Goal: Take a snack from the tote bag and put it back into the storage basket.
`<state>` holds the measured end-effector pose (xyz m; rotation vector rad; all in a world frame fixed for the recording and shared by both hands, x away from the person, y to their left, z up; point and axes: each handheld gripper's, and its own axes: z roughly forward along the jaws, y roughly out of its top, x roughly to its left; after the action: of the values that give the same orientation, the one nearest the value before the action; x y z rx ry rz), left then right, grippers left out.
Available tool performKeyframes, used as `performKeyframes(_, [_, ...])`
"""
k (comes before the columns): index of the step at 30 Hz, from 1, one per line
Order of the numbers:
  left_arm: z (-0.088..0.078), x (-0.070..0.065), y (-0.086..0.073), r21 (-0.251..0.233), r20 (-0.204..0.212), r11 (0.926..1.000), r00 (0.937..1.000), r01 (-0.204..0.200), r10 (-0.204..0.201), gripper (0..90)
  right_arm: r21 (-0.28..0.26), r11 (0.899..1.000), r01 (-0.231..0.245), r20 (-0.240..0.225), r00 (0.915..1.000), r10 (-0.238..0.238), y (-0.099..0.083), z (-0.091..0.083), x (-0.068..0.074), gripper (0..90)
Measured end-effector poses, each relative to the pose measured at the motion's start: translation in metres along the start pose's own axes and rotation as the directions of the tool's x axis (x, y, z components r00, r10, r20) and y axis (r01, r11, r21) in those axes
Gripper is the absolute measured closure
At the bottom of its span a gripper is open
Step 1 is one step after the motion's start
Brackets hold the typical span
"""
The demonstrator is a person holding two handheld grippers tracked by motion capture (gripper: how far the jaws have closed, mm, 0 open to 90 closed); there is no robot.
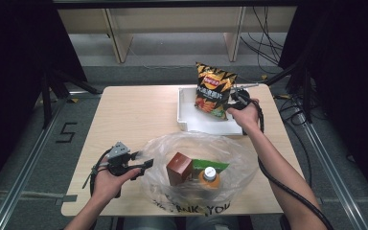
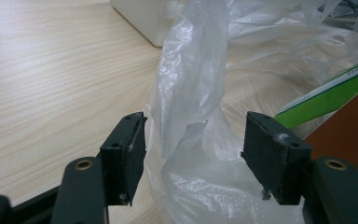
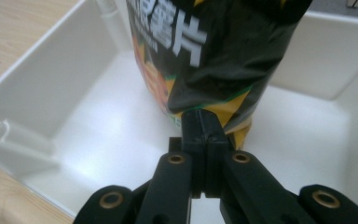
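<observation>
Black jaws of right gripper (image 3: 205,122) pressed together, pinching the bottom edge of chip bag (image 3: 214,51). High view: bag (image 1: 214,89) stands upright, long axis vertical, over white tray (image 1: 187,125) at upper right, gripper (image 1: 235,99) just right of it. Judged: bag goes down into tray. Left gripper (image 2: 193,156) spread, plastic bag (image 2: 191,93) film between jaws, not pinched; lower left of frame (image 1: 141,160), well apart from chip bag.

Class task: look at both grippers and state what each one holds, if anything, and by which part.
The right gripper is shut on the chip bag, pinching its lower edge over the white bin. The left gripper holds nothing: its jaws stand open around the plastic bag.
</observation>
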<state>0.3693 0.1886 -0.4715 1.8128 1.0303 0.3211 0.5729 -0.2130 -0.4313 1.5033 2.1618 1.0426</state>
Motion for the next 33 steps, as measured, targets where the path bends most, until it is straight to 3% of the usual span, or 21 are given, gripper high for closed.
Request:
performKeyframes(2, [0.0, 0.0, 0.0, -0.004, 0.002, 1.0, 1.0, 0.001, -0.001, 38.5, 0.004, 0.999, 0.036, 0.01, 0.9993, -0.036, -0.003, 0.007, -0.003, 90.0])
performKeyframes(4, [0.0, 0.001, 0.0, -0.003, 0.002, 1.0, 1.0, 0.0, 0.0, 38.5, 0.003, 1.0, 0.03, 0.012, 0.9995, -0.03, -0.008, 0.015, -0.002, 90.0])
performKeyframes(7, [0.0, 0.001, 0.0, -0.002, 0.001, 1.0, 1.0, -0.006, 0.006, 38.5, 0.061, 0.997, 0.038, -0.014, 0.9992, -0.037, -0.015, 0.022, -0.001, 90.0])
performKeyframes(8, [0.0, 0.001, 0.0, -0.002, 0.002, 1.0, 1.0, -0.006, 0.006, 38.5, 0.068, 0.998, 0.012, -0.007, 0.9999, -0.012, -0.017, 0.023, 0.003, 90.0])
performKeyframes(9, [0.0, 0.001, 0.0, -0.002, 0.002, 1.0, 1.0, -0.006, 0.006, 38.5, 0.062, 0.996, 0.063, -0.006, 0.998, -0.063, -0.018, 0.027, -0.001, 90.0])
performKeyframes(10, [0.0, 0.001, 0.0, -0.002, 0.002, 1.0, 1.0, -0.006, 0.006, 38.5, 0.074, 0.996, 0.048, -0.013, 0.9988, -0.047, -0.019, 0.027, 0.0, 90.0])
performKeyframes(12, [0.0, 0.0, 0.0, -0.002, 0.004, 1.0, 1.0, 0.0, 0.001, 38.5, 0.09, 0.994, 0.061, -0.016, 0.9981, -0.059, -0.02, 0.03, -0.001, 90.0])
performKeyframes(15, [0.001, -0.001, 0.0, 0.001, -0.003, 1.0, 1.0, 0.005, -0.005, 38.5, 0.098, 0.993, 0.065, -0.014, 0.9978, -0.064, -0.021, 0.034, 0.0, 90.0])
performKeyframes(17, [0.001, 0.0, 0.0, 0.001, 0.0, 1.0, 1.0, 0.0, 0.0, 38.5, 0.084, 0.994, 0.067, 0.031, 0.9971, -0.07, -0.023, 0.038, 0.001, 90.0])
performKeyframes(20, [0.001, 0.0, 0.0, 0.005, 0.002, 1.0, 1.0, -0.002, 0.002, 38.5, 0.088, 0.994, 0.059, 0.031, 0.9976, -0.062, -0.023, 0.041, 0.001, 90.0])
performKeyframes(21, [0.001, 0.0, 0.0, 0.005, 0.002, 1.0, 1.0, -0.003, 0.003, 38.5, 0.087, 0.996, 0.035, 0.035, 0.9986, -0.038, -0.024, 0.044, 0.003, 90.0])
performKeyframes(23, [0.001, 0.0, 0.0, 0.004, 0.002, 1.0, 1.0, -0.002, 0.002, 38.5, 0.083, 0.995, 0.057, 0.038, 0.9974, -0.06, -0.024, 0.046, 0.001, 90.0])
performKeyframes(24, [0.001, 0.0, 0.0, 0.004, 0.001, 1.0, 1.0, 0.001, -0.001, 38.5, 0.086, 0.996, 0.035, 0.037, 0.9986, -0.038, -0.023, 0.046, 0.001, 90.0])
performKeyframes(33, [0.001, 0.0, -0.001, 0.005, 0.002, 1.0, 1.0, 0.0, 0.0, 38.5, 0.097, 0.993, 0.061, 0.067, 0.9954, -0.068, -0.019, 0.048, -0.006, 90.0])
